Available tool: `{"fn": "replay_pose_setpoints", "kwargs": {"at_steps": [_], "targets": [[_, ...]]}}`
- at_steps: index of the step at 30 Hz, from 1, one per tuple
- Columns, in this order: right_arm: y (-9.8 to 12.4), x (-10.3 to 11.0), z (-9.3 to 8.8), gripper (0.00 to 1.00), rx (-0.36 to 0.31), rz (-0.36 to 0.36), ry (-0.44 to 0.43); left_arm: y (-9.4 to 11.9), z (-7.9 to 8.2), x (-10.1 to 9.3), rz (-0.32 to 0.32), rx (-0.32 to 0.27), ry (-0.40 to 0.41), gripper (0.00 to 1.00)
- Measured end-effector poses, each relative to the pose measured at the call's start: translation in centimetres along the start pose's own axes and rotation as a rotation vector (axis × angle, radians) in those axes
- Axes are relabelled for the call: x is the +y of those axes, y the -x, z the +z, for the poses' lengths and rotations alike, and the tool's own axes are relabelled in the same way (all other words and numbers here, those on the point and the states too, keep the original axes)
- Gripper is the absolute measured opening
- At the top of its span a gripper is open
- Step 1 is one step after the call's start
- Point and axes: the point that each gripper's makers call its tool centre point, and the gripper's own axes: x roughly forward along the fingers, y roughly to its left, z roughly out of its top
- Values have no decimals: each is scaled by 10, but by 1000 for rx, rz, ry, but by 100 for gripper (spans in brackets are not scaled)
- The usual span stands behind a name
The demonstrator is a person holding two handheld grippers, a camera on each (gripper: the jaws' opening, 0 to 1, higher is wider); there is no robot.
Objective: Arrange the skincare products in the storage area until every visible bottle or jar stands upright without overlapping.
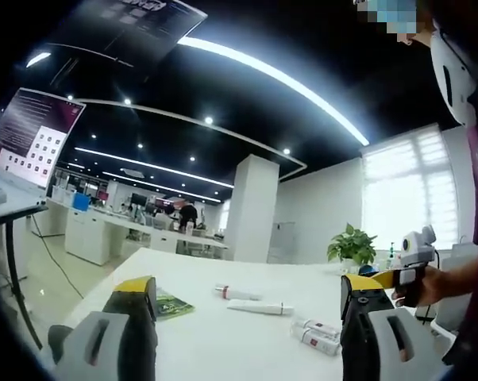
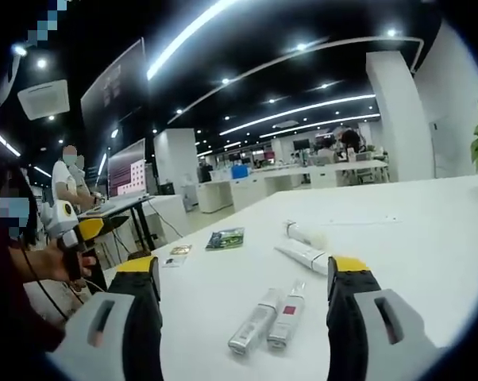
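Several skincare items lie flat on the white table (image 2: pixel 414 230). Two slim silver bottles (image 2: pixel 269 319) lie side by side, just ahead of my right gripper (image 2: pixel 245 267), which is open and holds nothing. Beyond them lie two white tubes (image 2: pixel 304 255), one behind the other. In the left gripper view the same tubes (image 1: pixel 259 306) and bottles (image 1: pixel 317 334) lie ahead and to the right of my left gripper (image 1: pixel 247 286), which is open and empty. All the items are on their sides and none overlap.
A green booklet (image 1: pixel 172 305) lies near the table's edge, with a small card (image 2: pixel 179 250) beside it. A potted plant (image 1: pixel 352 244) stands at the far side. A hand (image 1: pixel 429 286) holds the right gripper. Desks, a screen (image 1: pixel 36 135) and people fill the office behind.
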Motion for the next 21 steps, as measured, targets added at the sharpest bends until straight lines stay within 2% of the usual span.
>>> {"fn": "replay_pose_setpoints", "kwargs": {"at_steps": [13, 17, 21], "targets": [[-17, 1, 6, 84, 51, 12, 38, 3, -9, 5, 17, 34, -7, 99], [-31, 4, -1, 83, 100, 44, 13, 3, -10, 3, 6, 35, -5, 99], [-45, 3, 4, 81, 114, 54, 54, 3, -11, 3, 4, 41, -9, 99]]}}
